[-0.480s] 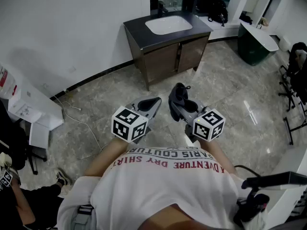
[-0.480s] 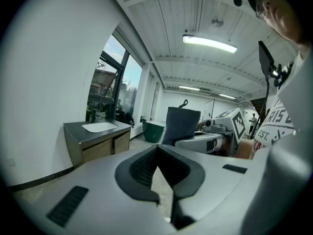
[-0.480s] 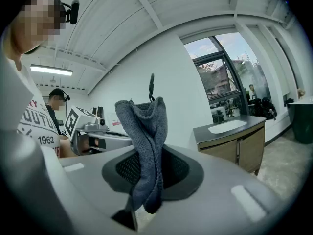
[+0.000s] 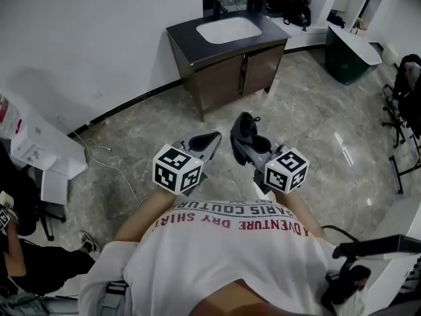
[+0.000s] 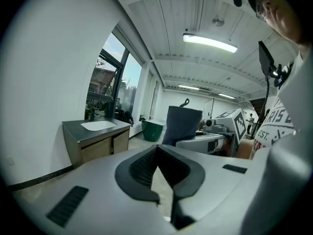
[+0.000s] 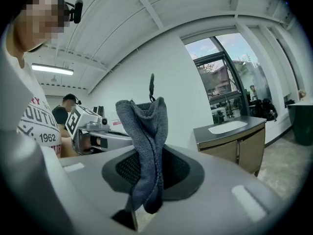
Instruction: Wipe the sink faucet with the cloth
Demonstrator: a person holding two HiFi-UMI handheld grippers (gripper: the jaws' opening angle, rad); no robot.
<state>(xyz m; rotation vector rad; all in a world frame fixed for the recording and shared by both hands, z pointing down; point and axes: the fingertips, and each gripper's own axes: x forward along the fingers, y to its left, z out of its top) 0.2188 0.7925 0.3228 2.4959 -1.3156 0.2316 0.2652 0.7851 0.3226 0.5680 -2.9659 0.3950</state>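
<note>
The cloth (image 6: 145, 141) is a dark grey knitted rag, soft and limp. It probably weighs almost nothing and will fold round a tap easily, but it will also flop and bunch if only a corner is held. The right gripper (image 4: 248, 149) pinches it low down, so a thick bundle stands up past the jaws with a small loop at its top. That free bundle looks like the part to press on the metal, and the hold near the base should keep it from slipping out. The left gripper (image 5: 157, 166) has its jaws pressed together with nothing between them. Both are held in front of the person's chest above the stone floor, well apart from the sink (image 4: 230, 29). The sink is set in the dark top of a brown cabinet (image 4: 227, 78) against the white wall. The faucet should be at the back edge of that top, but it is too small here to make out. Counted: one cloth, one sink, one cabinet with two doors, two grippers.
</note>
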